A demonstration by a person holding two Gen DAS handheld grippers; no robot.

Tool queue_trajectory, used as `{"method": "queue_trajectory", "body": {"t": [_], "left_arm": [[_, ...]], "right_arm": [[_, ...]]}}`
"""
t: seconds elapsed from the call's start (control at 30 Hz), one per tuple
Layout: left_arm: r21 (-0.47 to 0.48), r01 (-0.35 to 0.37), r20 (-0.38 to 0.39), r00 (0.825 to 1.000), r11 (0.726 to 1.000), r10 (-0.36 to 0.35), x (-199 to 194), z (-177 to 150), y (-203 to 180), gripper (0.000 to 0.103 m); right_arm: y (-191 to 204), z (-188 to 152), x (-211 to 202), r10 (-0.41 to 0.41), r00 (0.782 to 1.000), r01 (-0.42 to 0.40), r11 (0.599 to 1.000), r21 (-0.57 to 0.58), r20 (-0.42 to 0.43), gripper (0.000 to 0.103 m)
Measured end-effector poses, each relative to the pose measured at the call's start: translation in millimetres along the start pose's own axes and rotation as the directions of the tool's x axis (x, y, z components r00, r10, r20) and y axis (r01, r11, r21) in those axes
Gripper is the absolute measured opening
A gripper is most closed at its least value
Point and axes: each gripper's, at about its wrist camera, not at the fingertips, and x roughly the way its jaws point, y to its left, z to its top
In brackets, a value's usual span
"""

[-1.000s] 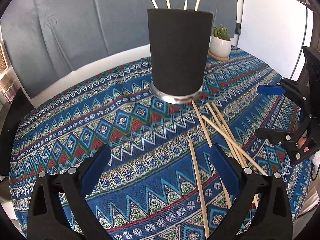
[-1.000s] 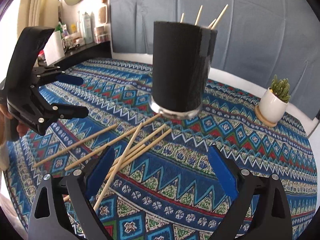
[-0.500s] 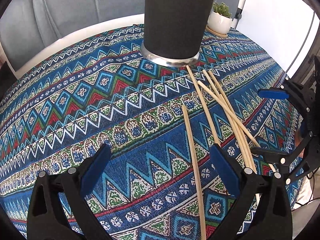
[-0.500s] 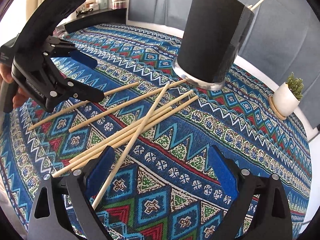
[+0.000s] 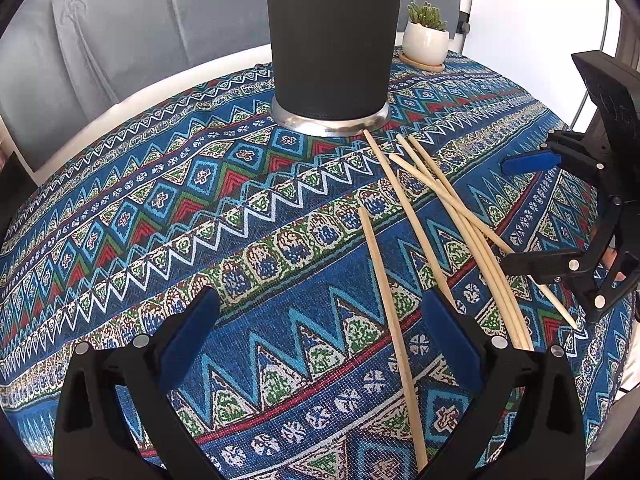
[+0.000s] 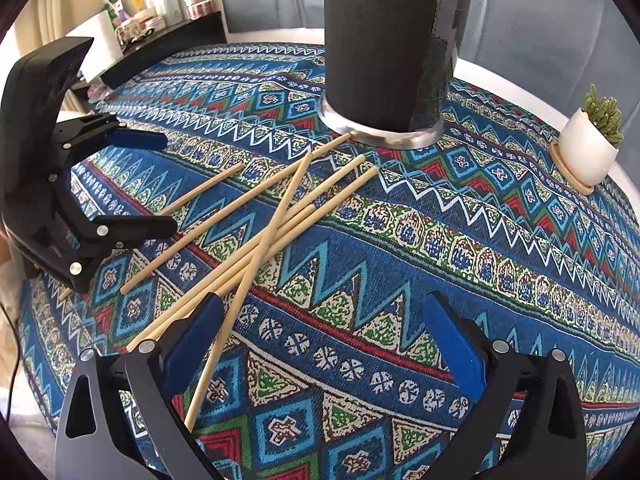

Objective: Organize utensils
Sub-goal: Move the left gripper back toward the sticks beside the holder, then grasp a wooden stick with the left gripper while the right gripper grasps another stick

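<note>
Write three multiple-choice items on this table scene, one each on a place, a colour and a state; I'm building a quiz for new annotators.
1. Where does the potted succulent stand?
A. on a round coaster near the table's far edge
B. inside the holder
C. under the cloth
2. What colour is the utensil holder sleeve?
A. white
B. black
C. red
3. How is the left gripper?
A. shut on a chopstick
B. shut on the holder
C. open

Answers:
1 A, its white pot sits on the coaster by the cloth's edge.
2 B, black above a silver base.
3 C, its blue pads stand wide apart above the tablecloth, and the loose chopsticks lie flat.
</note>
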Motion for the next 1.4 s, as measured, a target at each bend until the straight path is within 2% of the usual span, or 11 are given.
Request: {"method": "queue_trajectory", "body": {"t": [0.23,0.53,0.67,0.77,0.83,0.87,1.0,1.07,1.1,1.23,1.4], "left_arm": [[0.000,0.000,0.000,1.000,1.000,0.000,1,0,1,0.098],[-0.001,-0.001,0.000,1.000,1.000,0.001,1,0,1,0.099],[0.001,-0.003,0.000,1.000,1.000,0.003,2,-1,0,0.099],[-0.003,-0.008,0.001,1.000,1.000,0.008,2,-2,-2,0.098],[-0.001,-0.001,0.004,1.000,1.000,0.001,1,-2,-2,0.096],[0.001,0.000,0.006,1.000,1.000,0.000,0,-3,-3,0.095],[0.025,0.016,0.014,1.000,1.000,-0.017,-6,-6,-8,0.078],[0.019,0.017,-0.001,1.000,1.000,-0.017,-10,-6,-5,0.061],[0.010,0.015,-0.012,1.000,1.000,-0.015,-12,-6,-2,0.049],[-0.025,0.014,-0.067,0.998,1.000,-0.016,-19,-9,9,0.010],[-0.093,0.018,-0.058,0.998,0.995,-0.024,-23,-17,22,0.008]], "right_arm": [[0,5,3,-0.005,1.000,0.005,1.000,0.004,-0.006,0.096],[-1,-4,-3,0.005,0.999,-0.004,1.000,-0.021,0.033,0.086],[-1,-9,-10,0.012,0.998,-0.010,1.000,-0.028,0.054,0.069],[-2,-11,-12,0.025,0.998,-0.022,0.999,-0.046,0.063,0.065],[-3,-12,-13,0.030,0.998,-0.027,0.998,-0.051,0.063,0.058],[-3,-13,-15,0.031,0.998,-0.028,0.998,-0.053,0.062,0.049],[-11,-17,-20,0.041,0.998,-0.038,0.998,-0.054,0.057,0.026],[-17,-19,-22,0.036,0.998,-0.034,0.998,-0.044,0.053,0.014],[-21,-21,-23,0.031,0.998,-0.030,0.999,-0.032,0.049,0.008],[-39,-27,-26,0.067,0.997,-0.069,0.997,0.031,0.050,0.007],[-50,-36,-32,0.087,0.994,-0.093,0.993,0.078,0.071,0.005]]}}
